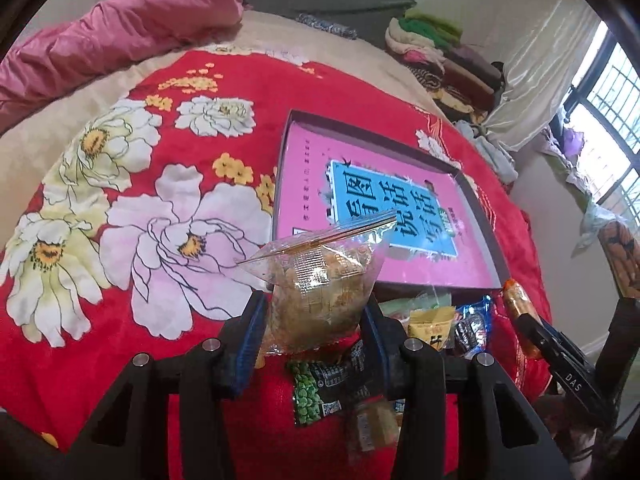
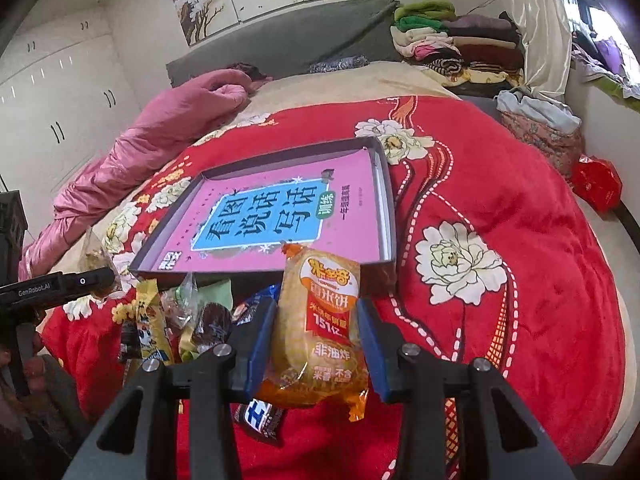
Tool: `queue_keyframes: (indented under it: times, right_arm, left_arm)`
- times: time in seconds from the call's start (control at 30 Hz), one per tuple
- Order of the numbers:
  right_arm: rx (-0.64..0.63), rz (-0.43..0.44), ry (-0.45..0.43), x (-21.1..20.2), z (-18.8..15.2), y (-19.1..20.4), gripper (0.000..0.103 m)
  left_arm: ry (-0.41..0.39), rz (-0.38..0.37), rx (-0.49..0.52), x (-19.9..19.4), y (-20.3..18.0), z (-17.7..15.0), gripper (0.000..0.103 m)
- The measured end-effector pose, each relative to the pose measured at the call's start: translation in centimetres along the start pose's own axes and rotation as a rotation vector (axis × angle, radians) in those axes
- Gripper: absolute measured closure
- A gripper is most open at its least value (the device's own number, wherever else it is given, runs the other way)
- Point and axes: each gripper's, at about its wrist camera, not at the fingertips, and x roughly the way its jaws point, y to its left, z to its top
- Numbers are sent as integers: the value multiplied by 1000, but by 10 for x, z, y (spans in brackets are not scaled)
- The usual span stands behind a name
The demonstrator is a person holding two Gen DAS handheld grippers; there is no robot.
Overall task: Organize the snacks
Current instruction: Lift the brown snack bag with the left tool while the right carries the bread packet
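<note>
My left gripper is shut on a clear packet of brown snack, held above the red flowered blanket. My right gripper is shut on an orange rice-cracker packet. Beyond both lies a shallow grey box with a pink and blue book flat inside. A pile of loose snack packets lies just before the box's near edge, with a green pea packet under my left gripper. The left gripper's body shows at the left edge of the right wrist view.
A pink quilt is bunched along the blanket's far left. Folded clothes are stacked at the head of the bed by a curtain. A red bag sits off the bed's right edge, and white cupboards line the left wall.
</note>
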Motion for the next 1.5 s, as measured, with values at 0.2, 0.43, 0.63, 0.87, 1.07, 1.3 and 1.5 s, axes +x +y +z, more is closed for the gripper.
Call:
queue_keyframes:
  times: [0.2, 0.43, 0.63, 0.87, 1.07, 1.3, 1.5]
  right_arm:
    - [19, 30, -27, -6, 5, -3, 63]
    - [28, 38, -56, -10, 10, -4, 63]
    - [33, 42, -83, -6, 24, -7, 63]
    - [31, 34, -95, 13, 41, -10, 63]
    - [35, 35, -93, 31, 52, -13, 63]
    - [29, 26, -99, 47, 61, -16, 63]
    - [17, 15, -99, 59, 67, -17, 63]
  left_arm:
    - [-16, -3, 3, -2, -4, 5, 55]
    - [-20, -11, 20, 0, -12, 8, 55]
    - [-36, -13, 42, 4, -20, 17, 55]
    - [-28, -22, 60, 21, -30, 27, 55]
    - [-15, -17, 75, 37, -38, 34, 55]
    - [-2, 9, 81, 53, -40, 43, 55]
    - [35, 29, 86, 66, -40, 42, 55]
